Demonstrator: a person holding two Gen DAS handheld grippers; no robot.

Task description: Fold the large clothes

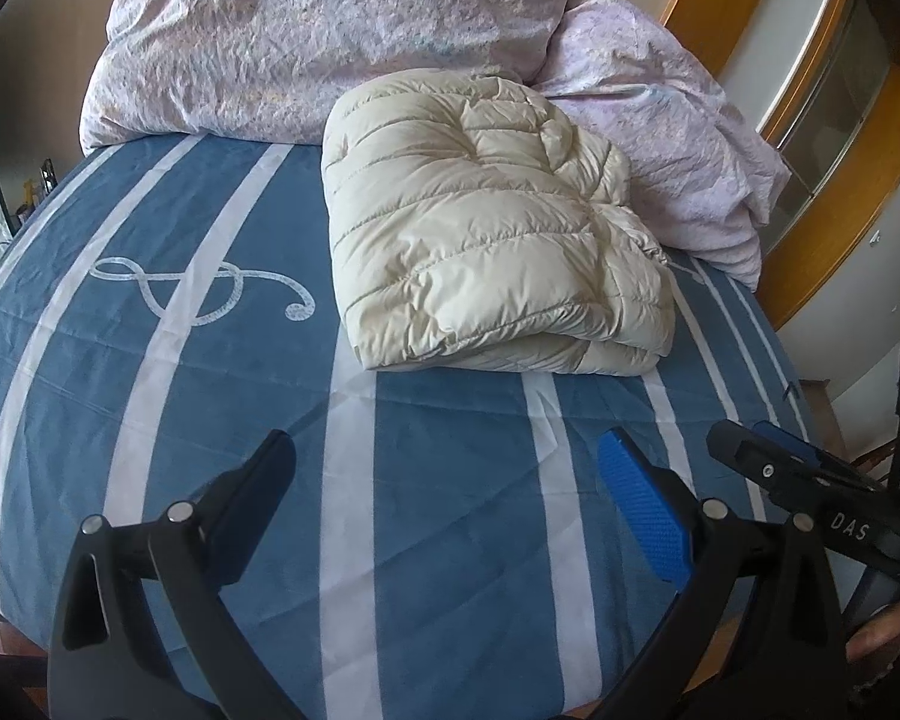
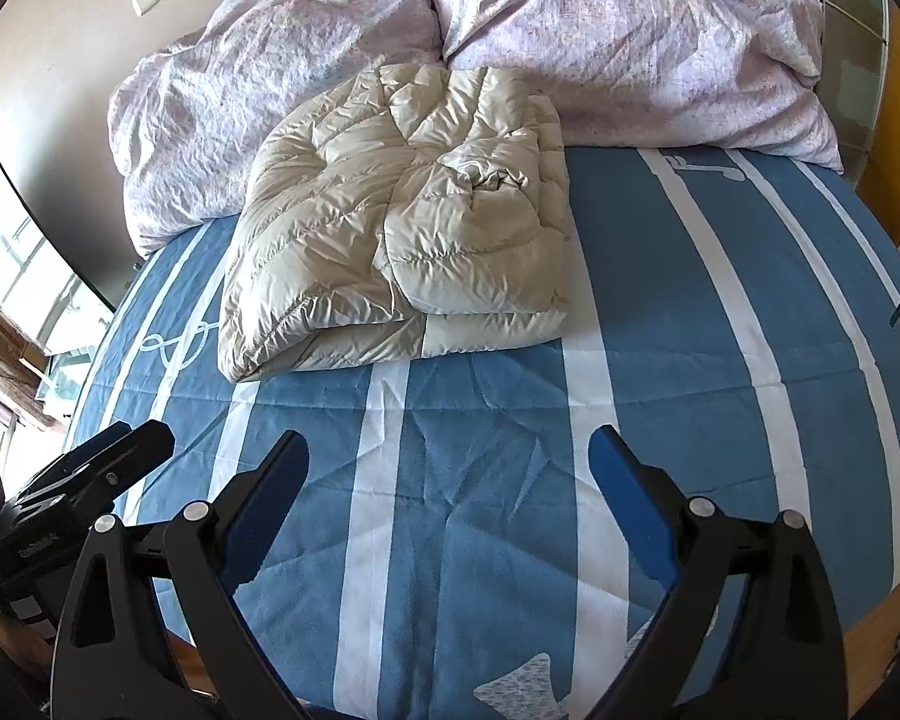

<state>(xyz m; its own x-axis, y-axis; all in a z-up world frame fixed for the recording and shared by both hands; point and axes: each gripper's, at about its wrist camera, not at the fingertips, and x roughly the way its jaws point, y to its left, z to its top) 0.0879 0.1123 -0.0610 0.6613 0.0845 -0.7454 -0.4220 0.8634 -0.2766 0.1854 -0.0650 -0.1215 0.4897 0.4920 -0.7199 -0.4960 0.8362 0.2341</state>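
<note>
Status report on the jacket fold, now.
Left gripper open, right gripper open, both empty. Cream puffer jacket lies folded on the striped bedsheet, against the crumpled duvet. Nothing in the way.

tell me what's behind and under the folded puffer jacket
Behind the folded cream jacket lies a crumpled pink floral duvet. Under it is the blue-and-white striped bedsheet; the sheet's pattern beneath it is covered.
</note>
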